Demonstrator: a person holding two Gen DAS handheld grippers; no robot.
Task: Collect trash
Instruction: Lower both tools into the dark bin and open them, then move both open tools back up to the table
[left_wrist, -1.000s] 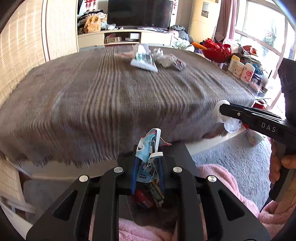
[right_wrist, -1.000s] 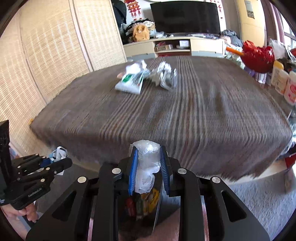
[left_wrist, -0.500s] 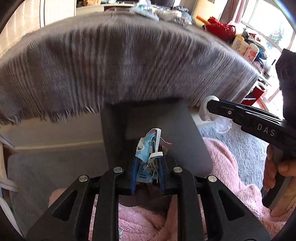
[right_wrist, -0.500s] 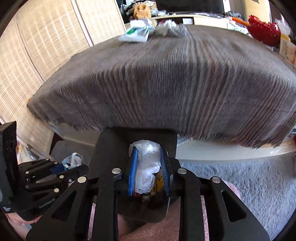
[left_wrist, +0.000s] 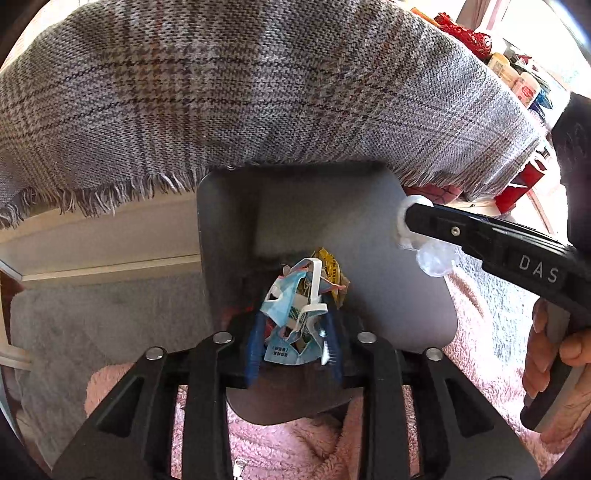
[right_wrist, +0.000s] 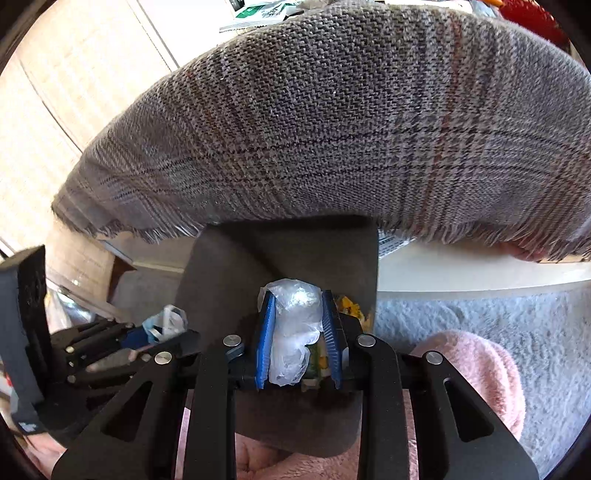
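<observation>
My left gripper (left_wrist: 294, 321) hangs over a grey bin (left_wrist: 406, 295), pointing steeply down. Its jaws are opening, and a crumpled blue and white wrapper (left_wrist: 291, 314) still touches both blue pads. My right gripper (right_wrist: 297, 299) hangs over the same bin (right_wrist: 221, 280). Its jaws are opening too, with a wad of clear plastic (right_wrist: 295, 321) still wedged between them. A yellow wrapper (left_wrist: 328, 266) lies inside the bin. The left wrist view shows the right gripper (left_wrist: 410, 229) from the side. The left gripper (right_wrist: 159, 332) sits low left in the right wrist view.
The plaid cloth's (left_wrist: 258, 92) fringed edge hangs from the table just above and behind the bin. Far back on the table lies a green and white packet (right_wrist: 258, 11). Pink fleece (left_wrist: 295, 450) is under the bin, grey carpet (right_wrist: 461, 314) beside it. A hand (left_wrist: 554, 362) grips the right handle.
Both grippers have sunk from above the tabletop to below its edge, over the bin. The pads of each have spread a little, more on the left, with the trash still between them.
</observation>
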